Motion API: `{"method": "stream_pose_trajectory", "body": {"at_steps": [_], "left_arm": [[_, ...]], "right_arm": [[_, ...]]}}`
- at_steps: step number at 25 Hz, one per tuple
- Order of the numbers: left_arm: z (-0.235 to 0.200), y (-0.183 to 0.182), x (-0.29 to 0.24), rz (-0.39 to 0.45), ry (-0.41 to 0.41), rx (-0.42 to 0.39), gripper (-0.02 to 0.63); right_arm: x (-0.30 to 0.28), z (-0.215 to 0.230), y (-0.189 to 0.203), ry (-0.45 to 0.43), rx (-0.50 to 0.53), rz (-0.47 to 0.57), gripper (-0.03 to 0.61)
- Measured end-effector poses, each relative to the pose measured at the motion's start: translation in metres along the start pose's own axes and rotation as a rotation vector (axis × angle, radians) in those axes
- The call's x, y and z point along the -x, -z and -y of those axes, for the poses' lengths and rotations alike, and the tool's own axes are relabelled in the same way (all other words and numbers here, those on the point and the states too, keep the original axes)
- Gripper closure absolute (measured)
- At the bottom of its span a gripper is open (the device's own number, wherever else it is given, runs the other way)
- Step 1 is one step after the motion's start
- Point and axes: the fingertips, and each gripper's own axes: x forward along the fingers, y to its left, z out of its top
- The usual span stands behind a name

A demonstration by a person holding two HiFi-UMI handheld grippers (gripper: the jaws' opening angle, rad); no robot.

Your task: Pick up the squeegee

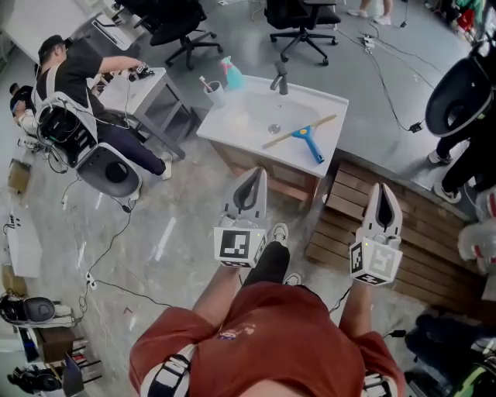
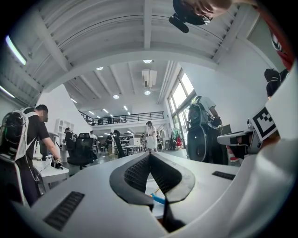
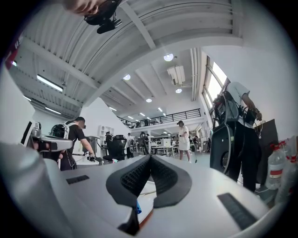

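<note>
The squeegee [image 1: 304,135], with a blue head and a long wooden handle, lies flat on the right part of the white sink counter [image 1: 225,124]. A sliver of its blue head [image 2: 159,199] shows under the left jaws, and another blue bit [image 3: 138,209] under the right jaws. My left gripper [image 1: 253,180] is shut and empty, held level over the floor just short of the counter's front edge. My right gripper [image 1: 384,198] is shut and empty too, above the wooden slatted platform [image 1: 418,233], to the right of the counter.
On the counter stand a faucet [image 1: 280,77], a cup with a toothbrush [image 1: 213,91] and a blue spray bottle [image 1: 230,74]. A seated person [image 1: 74,77] works at a small table [image 1: 143,89] on the left. Another person [image 1: 465,108] stands at right. Office chairs [image 1: 302,23] and cables are behind.
</note>
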Motion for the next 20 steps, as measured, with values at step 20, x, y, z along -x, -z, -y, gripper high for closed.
{"method": "stream_pose_trajectory", "body": {"at_steps": [20], "left_arm": [[-0.128, 0.043, -0.174, -0.008, 0.027, 0.07, 0.597]], "right_arm": [[-0.209, -0.056, 0.016, -0.011, 0.076, -0.04, 0.571]]}}
